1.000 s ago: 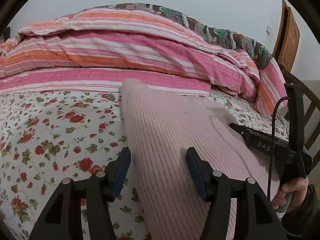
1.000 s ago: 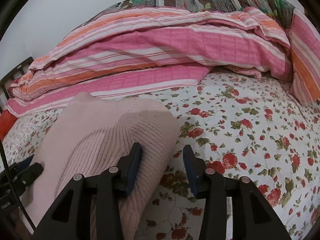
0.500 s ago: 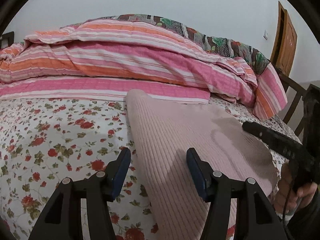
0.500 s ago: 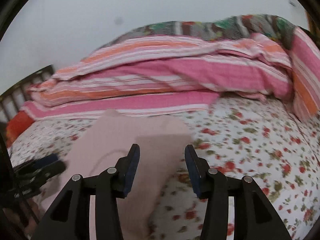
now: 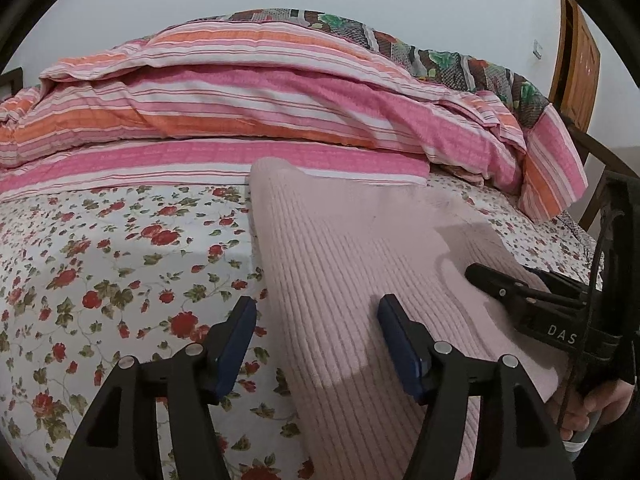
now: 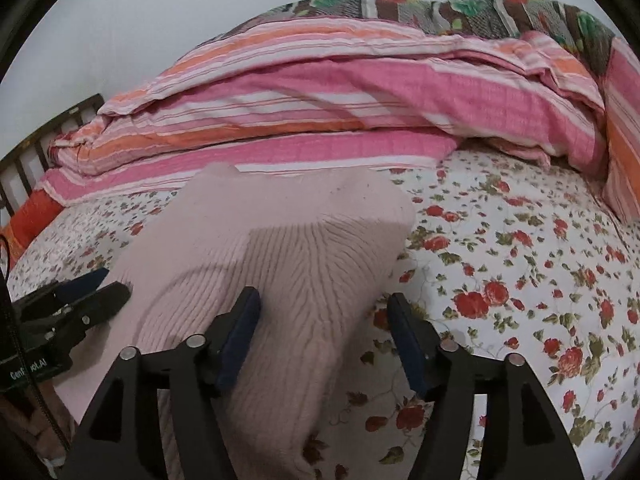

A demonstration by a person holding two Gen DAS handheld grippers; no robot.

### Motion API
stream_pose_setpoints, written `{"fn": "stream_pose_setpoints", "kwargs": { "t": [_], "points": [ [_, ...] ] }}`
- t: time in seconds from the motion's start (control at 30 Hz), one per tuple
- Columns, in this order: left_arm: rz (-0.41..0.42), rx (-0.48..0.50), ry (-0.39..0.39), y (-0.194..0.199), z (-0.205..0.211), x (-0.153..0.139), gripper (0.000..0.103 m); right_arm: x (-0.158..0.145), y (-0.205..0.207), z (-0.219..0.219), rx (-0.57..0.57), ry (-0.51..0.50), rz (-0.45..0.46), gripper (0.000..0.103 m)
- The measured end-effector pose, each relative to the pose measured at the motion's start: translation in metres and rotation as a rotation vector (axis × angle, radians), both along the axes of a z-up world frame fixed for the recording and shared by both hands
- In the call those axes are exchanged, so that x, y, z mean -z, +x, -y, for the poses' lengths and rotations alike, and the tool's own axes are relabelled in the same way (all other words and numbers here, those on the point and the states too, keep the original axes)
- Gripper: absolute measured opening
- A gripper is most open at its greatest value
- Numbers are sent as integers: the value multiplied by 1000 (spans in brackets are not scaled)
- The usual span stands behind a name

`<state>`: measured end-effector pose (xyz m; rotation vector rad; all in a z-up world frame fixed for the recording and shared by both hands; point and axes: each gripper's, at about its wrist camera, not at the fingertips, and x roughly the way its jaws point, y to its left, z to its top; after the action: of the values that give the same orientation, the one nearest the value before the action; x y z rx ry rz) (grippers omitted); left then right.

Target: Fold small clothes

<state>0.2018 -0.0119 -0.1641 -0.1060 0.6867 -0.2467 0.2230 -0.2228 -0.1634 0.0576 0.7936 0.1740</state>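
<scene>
**Both grippers loosed over the pink knit on the bed**

The left gripper (image 5: pixel 316 330) has its blue pads spread, the jaws having just been opening; its left pad (image 5: pixel 236 340) stands over the flowered sheet (image 5: pixel 100 264) and the right one over the garment's ribbed cloth, neither pressing on it. The garment's left edge runs up between them. The right gripper (image 6: pixel 322 328) is likewise released, its jaws having just been opening wider; the pink ribbed sweater (image 6: pixel 288 248) lies under and between its pads, with its right edge just inside the right pad, apparently untouched, though the near part is hidden by the gripper's frame.

Outward from there, the sweater lies flat as a long folded strip on the sheet, running from the near edge toward the far side, where its end meets the striped pink and orange quilt (image 5: pixel 256 100) heaped across the bed. Behind the quilt a darker patterned blanket (image 5: pixel 440 56) shows. At far right stands a wooden door (image 5: pixel 576 68). A hand (image 5: pixel 592 404) grips the right gripper's handle at the near right
</scene>
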Motion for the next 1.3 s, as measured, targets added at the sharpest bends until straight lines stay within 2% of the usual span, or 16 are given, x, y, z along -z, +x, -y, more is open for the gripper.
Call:
{"fn": "stream_pose_setpoints", "kwargs": {
  "t": [0.4, 0.57, 0.77, 0.83, 0.93, 1.3],
  "points": [
    [3, -2, 9, 1, 1, -1, 64, -2, -4, -5, 5, -39, 24, 66],
    [32, -3, 7, 1, -2, -8, 65, -13, -4, 3, 16, -14, 38, 67],
    [27, -24, -41, 16, -10, -14, 65, -30, -1, 20, 84, -13, 99, 67],
    [34, -30, -53, 22, -11, -16, 63, -25, 6, 23, 97, -6, 74, 66],
    [-1, -37, -41, 31, -9, -10, 63, -8, 13, 21, 117, -45, 23, 65],
    [-15, -38, -1, 32, -1, 1, 66, -5, 5, 15, 134, -100, 64, 65]
  ]
}}
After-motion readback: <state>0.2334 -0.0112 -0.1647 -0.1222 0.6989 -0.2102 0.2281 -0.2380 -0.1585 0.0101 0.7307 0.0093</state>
